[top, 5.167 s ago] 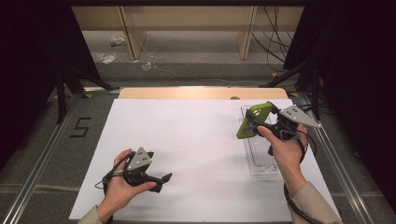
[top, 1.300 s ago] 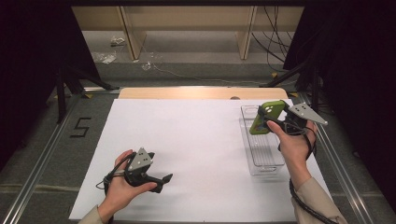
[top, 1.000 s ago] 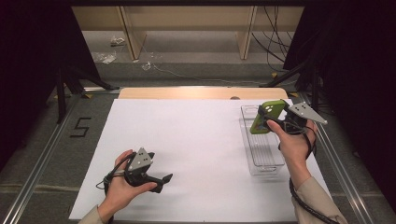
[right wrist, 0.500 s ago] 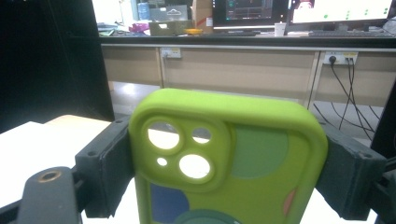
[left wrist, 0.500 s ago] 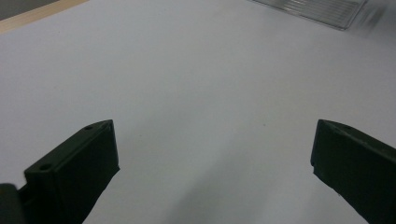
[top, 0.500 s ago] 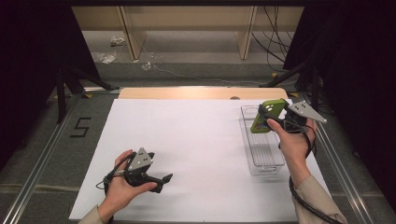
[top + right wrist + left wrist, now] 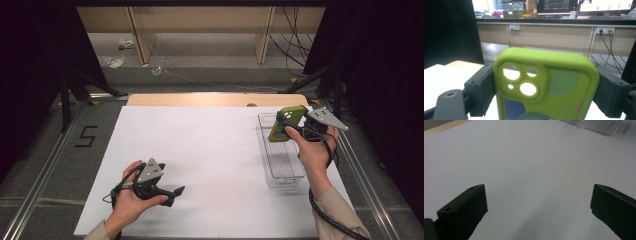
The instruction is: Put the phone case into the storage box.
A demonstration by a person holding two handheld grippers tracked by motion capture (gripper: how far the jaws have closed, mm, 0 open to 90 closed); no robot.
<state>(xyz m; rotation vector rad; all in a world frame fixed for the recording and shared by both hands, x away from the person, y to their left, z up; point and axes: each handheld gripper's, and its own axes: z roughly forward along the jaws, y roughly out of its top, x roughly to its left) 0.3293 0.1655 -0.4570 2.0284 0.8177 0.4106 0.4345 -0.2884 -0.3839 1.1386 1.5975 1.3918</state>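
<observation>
A lime-green phone case (image 7: 286, 123) with camera cut-outs is held above the far end of a clear plastic tray (image 7: 280, 157) at the right of the white table. My right gripper (image 7: 291, 126) is shut on the phone case (image 7: 546, 86), one black jaw on each long side. Near the table's front left, my left gripper (image 7: 176, 192) rests low over the white sheet in the person's hand. Its jaws stand wide apart over bare white surface, nothing between them (image 7: 537, 215).
The white sheet (image 7: 200, 150) covers the table, with a wooden strip (image 7: 210, 100) along its far edge. Metal rails run down both sides. A cable (image 7: 330, 215) trails from the right gripper past the sleeve. Desks and monitors (image 7: 584, 7) stand far behind.
Over the last seconds the right gripper carried the phone case to the right and away, over the tray's far end. In the last second it barely moves. The left gripper stays still.
</observation>
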